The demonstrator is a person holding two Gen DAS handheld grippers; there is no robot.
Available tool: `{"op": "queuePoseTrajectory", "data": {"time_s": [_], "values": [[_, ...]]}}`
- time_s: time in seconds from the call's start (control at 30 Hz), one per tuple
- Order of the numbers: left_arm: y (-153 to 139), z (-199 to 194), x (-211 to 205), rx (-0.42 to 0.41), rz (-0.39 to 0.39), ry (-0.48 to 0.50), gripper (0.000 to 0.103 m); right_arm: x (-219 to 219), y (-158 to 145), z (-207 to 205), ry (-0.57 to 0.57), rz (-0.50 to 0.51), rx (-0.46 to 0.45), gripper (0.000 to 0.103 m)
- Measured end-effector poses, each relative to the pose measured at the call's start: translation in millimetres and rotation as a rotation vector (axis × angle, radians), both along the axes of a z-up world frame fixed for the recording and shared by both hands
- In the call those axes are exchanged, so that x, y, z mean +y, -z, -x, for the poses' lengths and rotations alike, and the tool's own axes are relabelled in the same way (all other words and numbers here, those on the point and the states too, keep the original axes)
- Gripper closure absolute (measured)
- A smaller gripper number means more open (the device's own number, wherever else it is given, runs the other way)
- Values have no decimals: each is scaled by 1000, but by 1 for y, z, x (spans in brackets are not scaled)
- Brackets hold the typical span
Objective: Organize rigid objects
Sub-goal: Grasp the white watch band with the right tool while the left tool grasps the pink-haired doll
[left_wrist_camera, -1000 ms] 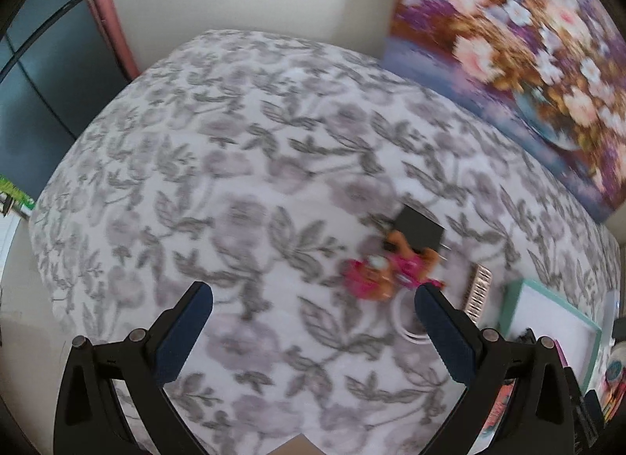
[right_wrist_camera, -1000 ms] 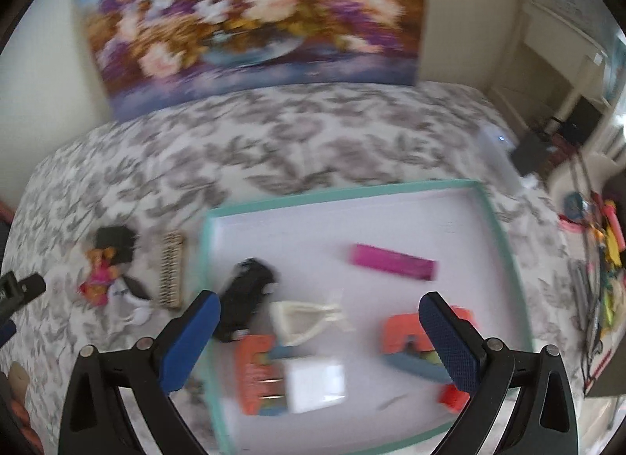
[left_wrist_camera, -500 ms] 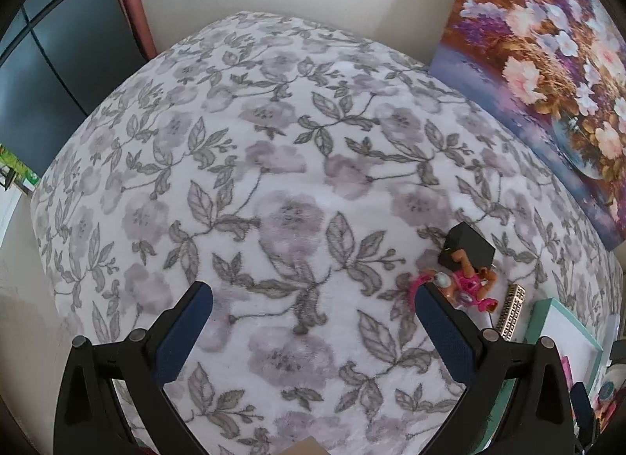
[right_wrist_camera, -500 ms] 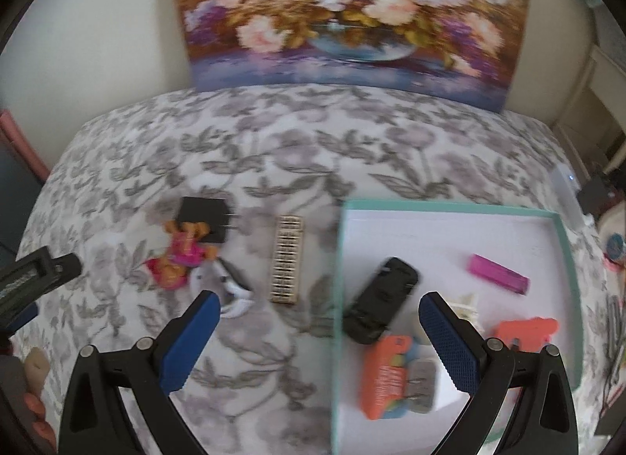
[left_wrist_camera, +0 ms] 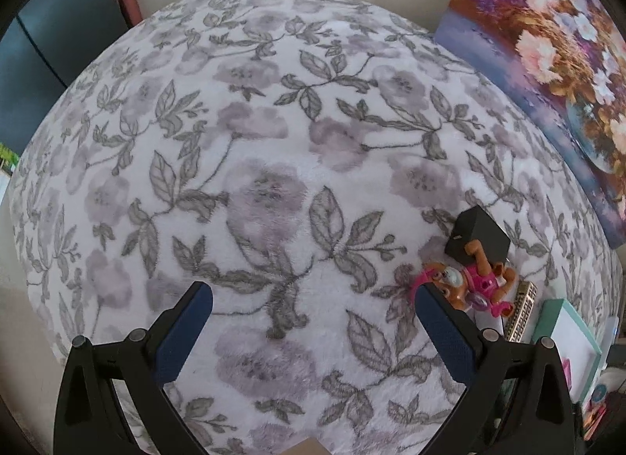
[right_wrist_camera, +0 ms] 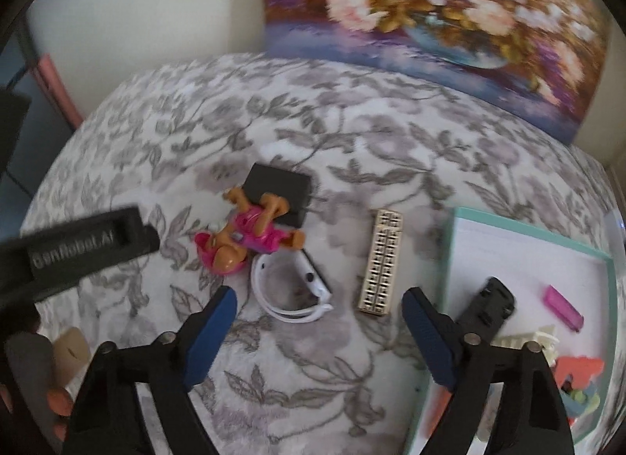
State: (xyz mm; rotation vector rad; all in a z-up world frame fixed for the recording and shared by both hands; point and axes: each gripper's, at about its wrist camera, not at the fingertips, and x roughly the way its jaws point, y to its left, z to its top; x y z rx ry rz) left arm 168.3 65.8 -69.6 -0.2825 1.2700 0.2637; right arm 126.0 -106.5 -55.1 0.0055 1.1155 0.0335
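On the floral blanket lie a pink and orange dog toy (right_wrist_camera: pixel 250 243), a black charger block (right_wrist_camera: pixel 278 193), a white wristband (right_wrist_camera: pixel 289 286) and a beige comb-like bar (right_wrist_camera: pixel 381 261). My right gripper (right_wrist_camera: pixel 319 320) is open and empty, hovering just in front of the wristband. A teal-rimmed white tray (right_wrist_camera: pixel 528 230) at right holds a black remote (right_wrist_camera: pixel 487 308), a pink lighter (right_wrist_camera: pixel 563 308) and other pieces. My left gripper (left_wrist_camera: pixel 313 312) is open and empty over bare blanket; the toy (left_wrist_camera: pixel 469 285) and charger (left_wrist_camera: pixel 477 238) are at its right.
A flower painting (right_wrist_camera: pixel 430 5) leans on the wall behind the bed. The left gripper's body (right_wrist_camera: pixel 70 249) shows at the right view's left edge. The bed edge falls off to the left, with a dark cabinet (left_wrist_camera: pixel 47 36) beyond.
The right gripper has swung left from over the tray to over the loose items on the blanket. The left gripper has moved left and lower, toward the blanket. Both stay open.
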Motion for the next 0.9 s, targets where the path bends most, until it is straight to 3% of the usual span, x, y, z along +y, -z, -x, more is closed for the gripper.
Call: {"op": "queuePoseTrajectory", "data": {"time_s": [0.2, 0.37, 0.9], "values": [[11, -5, 10, 12, 15, -45, 0, 16, 19, -11, -47, 41, 21, 22], [17, -9, 12, 18, 31, -50, 0, 22, 31, -20, -59, 69, 35, 34], [27, -14, 10, 43, 16, -30, 0, 25, 45, -28, -47, 56, 24, 44]]}}
